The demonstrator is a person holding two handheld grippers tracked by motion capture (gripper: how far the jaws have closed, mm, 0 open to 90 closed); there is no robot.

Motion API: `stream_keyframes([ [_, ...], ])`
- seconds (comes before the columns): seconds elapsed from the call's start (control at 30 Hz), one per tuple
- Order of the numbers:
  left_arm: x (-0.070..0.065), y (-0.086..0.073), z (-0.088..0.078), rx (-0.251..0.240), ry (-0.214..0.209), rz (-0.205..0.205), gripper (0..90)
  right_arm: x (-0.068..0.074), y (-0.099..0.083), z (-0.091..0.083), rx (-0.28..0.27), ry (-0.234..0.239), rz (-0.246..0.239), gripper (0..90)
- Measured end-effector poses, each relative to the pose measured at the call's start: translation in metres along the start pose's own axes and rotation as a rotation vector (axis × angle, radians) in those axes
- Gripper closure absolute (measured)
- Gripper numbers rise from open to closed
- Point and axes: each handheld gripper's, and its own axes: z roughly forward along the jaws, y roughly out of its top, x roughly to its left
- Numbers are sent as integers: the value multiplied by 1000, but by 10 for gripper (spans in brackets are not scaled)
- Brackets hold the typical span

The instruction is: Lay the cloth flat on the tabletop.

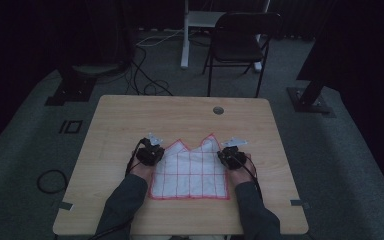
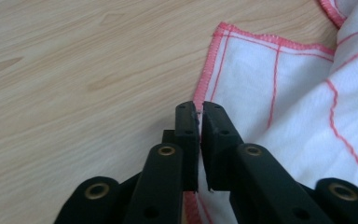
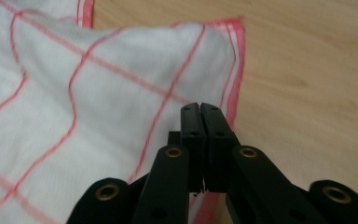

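**Now: cloth pinched at both side edges, ready for a fold**

Broadly, a wooden table [image 1: 130,120] is seen from above, and a white cloth [image 1: 190,175] with a red grid and red hem is spread on its near half, between the two hands. Its far edge is rumpled into two peaks; the near edge lies flat. The left gripper [image 2: 199,114] is closed on the cloth's left hem, the red stitching caught between the jaws. The right gripper [image 3: 200,109] is clamped on the fabric just inside the right hem, the jaws pressed together.

The step in hand is judged to be the grasp: both edges are secured, and no lift is yet shown. For the next move, an even raise by both hands would be needed, with the cloth kept taut between them so that no hem slips free.
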Motion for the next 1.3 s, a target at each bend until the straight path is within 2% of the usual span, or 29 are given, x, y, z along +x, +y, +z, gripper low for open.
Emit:
stream_keyframes([
  [0.1, -3, 4, 5, -2, -19, 14, 876, 0, 7, 8, -10, -13, 2, 898],
  [0.17, -6, 6, 8, 1, -31, 27, 880, -2, 12, 14, -16, -20, 28, 899],
  [0.27, -8, 6, 12, 10, -44, 40, 887, -4, 17, 23, 9, -20, 41, 899],
  [0.3, -7, 6, 12, 10, -48, 32, 888, -5, 17, 24, 19, -19, 40, 900],
  [0.4, -5, 5, 11, 20, -26, 30, 893, -3, 14, 26, 29, -18, 25, 900],
  [0.5, -1, 2, 8, 22, 1, 8, 893, -5, 10, 22, 30, -16, 46, 900],
  [0.83, 13, -10, -3, 15, 31, -46, 893, -7, -3, 9, 26, -14, 52, 900],
  [1.0, 15, -9, -6, 40, 58, -64, 890, -4, -4, 5, 46, -13, 40, 900],
  [1.03, 14, -7, -7, 40, 66, -61, 877, -4, -4, 5, 50, -13, 40, 900],
  [1.1, 13, -3, -8, 10, 39, -54, 853, -5, -1, 6, 40, -16, 41, 865],
  [1.13, 12, 0, -8, -1, 33, -33, 843, -6, -1, 7, 35, -19, 43, 860],
  [1.3, 4, 13, 0, -1, 13, 14, 816, -13, 11, 13, -4, -25, 56, 874],
])
